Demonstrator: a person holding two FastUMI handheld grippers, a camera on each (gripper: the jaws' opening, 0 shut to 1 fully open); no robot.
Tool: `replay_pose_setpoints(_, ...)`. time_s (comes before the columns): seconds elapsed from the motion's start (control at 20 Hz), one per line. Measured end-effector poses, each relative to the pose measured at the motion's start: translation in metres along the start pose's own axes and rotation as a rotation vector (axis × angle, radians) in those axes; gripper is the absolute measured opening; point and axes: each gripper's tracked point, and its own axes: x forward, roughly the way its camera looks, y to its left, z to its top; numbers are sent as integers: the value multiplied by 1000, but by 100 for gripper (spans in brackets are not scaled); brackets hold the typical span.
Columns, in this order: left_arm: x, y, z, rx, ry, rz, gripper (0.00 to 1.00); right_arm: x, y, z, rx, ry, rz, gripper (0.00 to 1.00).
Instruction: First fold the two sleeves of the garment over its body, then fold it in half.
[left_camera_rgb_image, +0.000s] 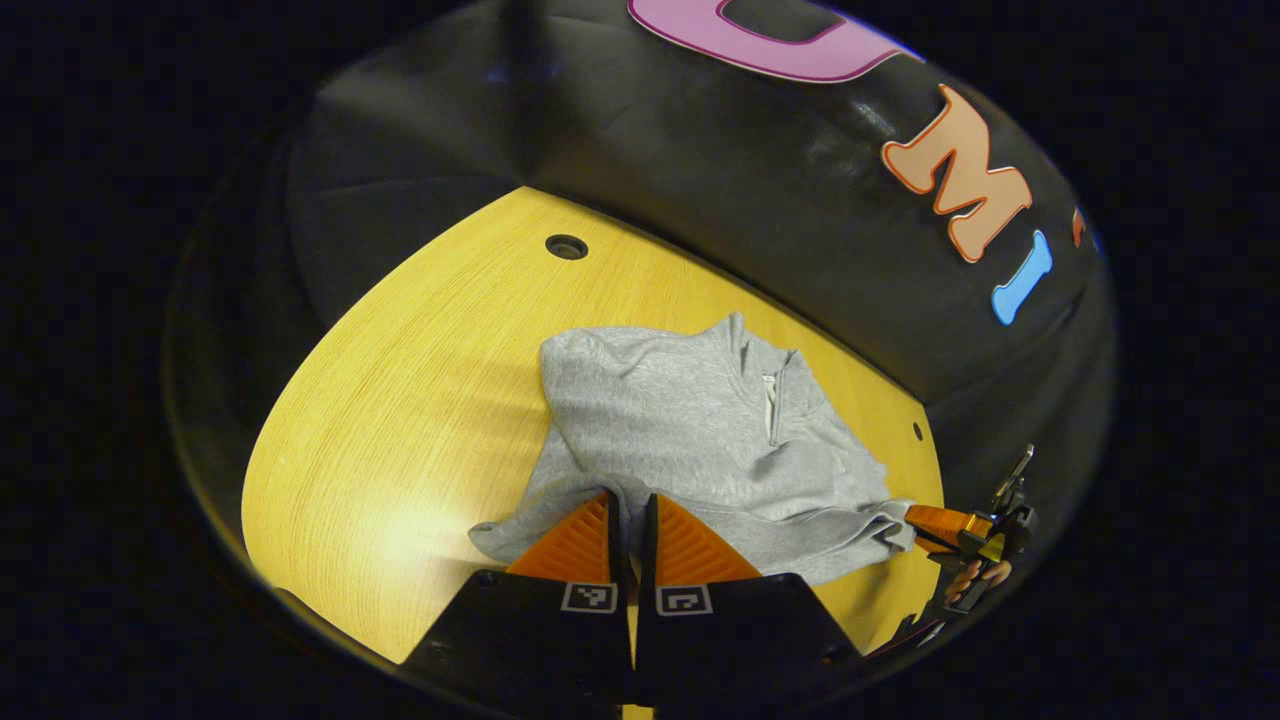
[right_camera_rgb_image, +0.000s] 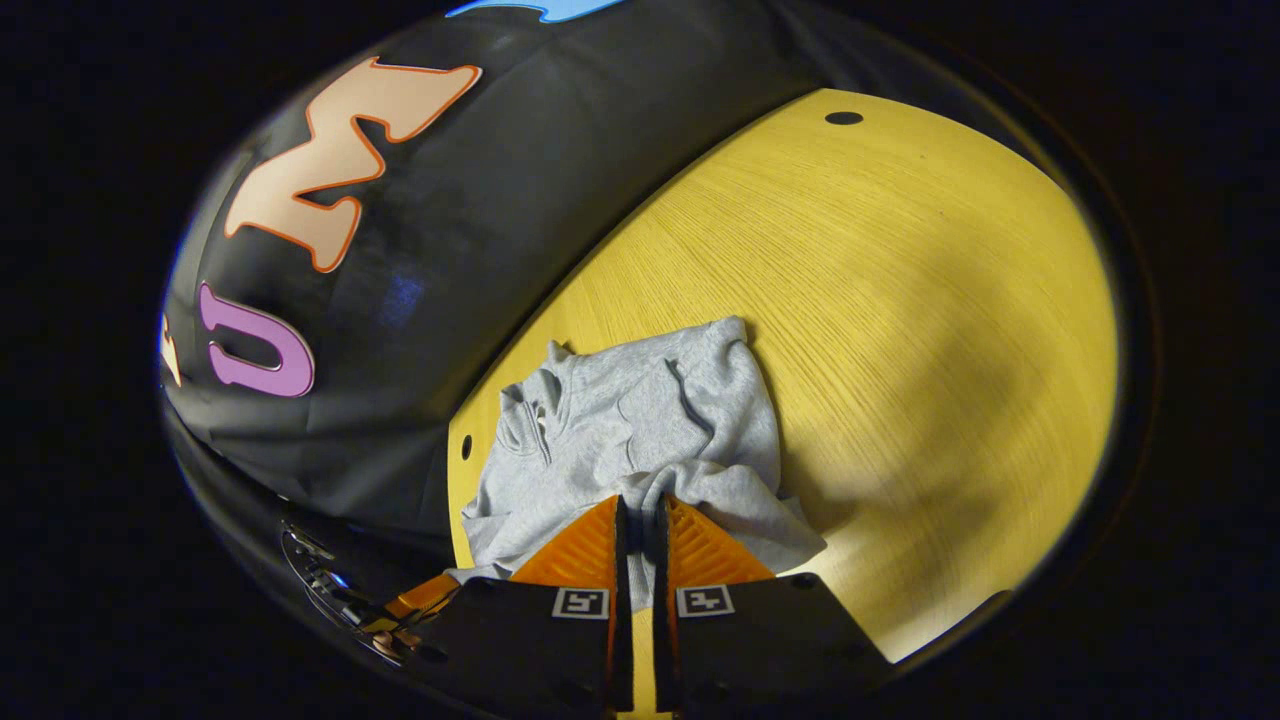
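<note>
With both the left gripper (left_camera_rgb_image: 632, 512) and right gripper (right_camera_rgb_image: 640, 515) pinching the garment's (left_camera_rgb_image: 680, 420) near hem, uneven lifting could skew the fold.

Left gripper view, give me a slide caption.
Orange fingers pinch the grey sweatshirt hem on the wooden table.

A staged recording booth rather than a lived-in room: black cloth (left_camera_rgb_image: 700, 170) walls in a bare yellow wood-grain counter (left_camera_rgb_image: 420, 400) with round cable holes (left_camera_rgb_image: 566, 246), beyond the tongs.
</note>
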Motion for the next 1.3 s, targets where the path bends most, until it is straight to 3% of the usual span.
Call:
replay_pose_setpoints(0.15,15,4,4,-26,26,14,4,11,0,2,19,-15,-16,11)
replay_pose_setpoints(0.25,22,3,9,-101,22,-1,11,15,4,8,47,-35,-3,19)
replay_pose_setpoints(0.35,26,1,16,-159,7,-20,16,16,14,18,68,-75,22,53)
replay_pose_setpoints(0.45,25,1,25,-144,-22,-27,33,14,16,27,43,-119,10,92)
replay_pose_setpoints(0.5,22,-1,32,-123,-45,-33,39,13,15,31,20,-142,-2,92)
replay_pose_setpoints(0.55,18,-3,39,-100,-76,-37,58,11,16,37,-3,-170,-9,93)
replay_pose_setpoints(0.7,6,-7,68,9,-209,-2,96,1,23,40,-59,-225,-6,98)
replay_pose_setpoints(1.0,-40,-24,109,287,-446,101,96,-43,39,45,-303,-410,-39,98)
replay_pose_setpoints(1.05,-48,-28,108,317,-469,105,96,-50,42,42,-344,-429,-38,94)
replay_pose_setpoints(1.1,-54,-33,107,340,-487,103,95,-58,46,41,-388,-449,-40,98)
replay_pose_setpoints(1.15,-61,-40,104,360,-504,95,95,-64,49,40,-433,-472,-47,94)
replay_pose_setpoints(1.2,-67,-46,101,383,-523,91,96,-71,53,40,-476,-499,-50,98)
replay_pose_setpoints(1.3,-76,-49,100,440,-568,97,96,-86,64,36,-558,-546,-49,94)
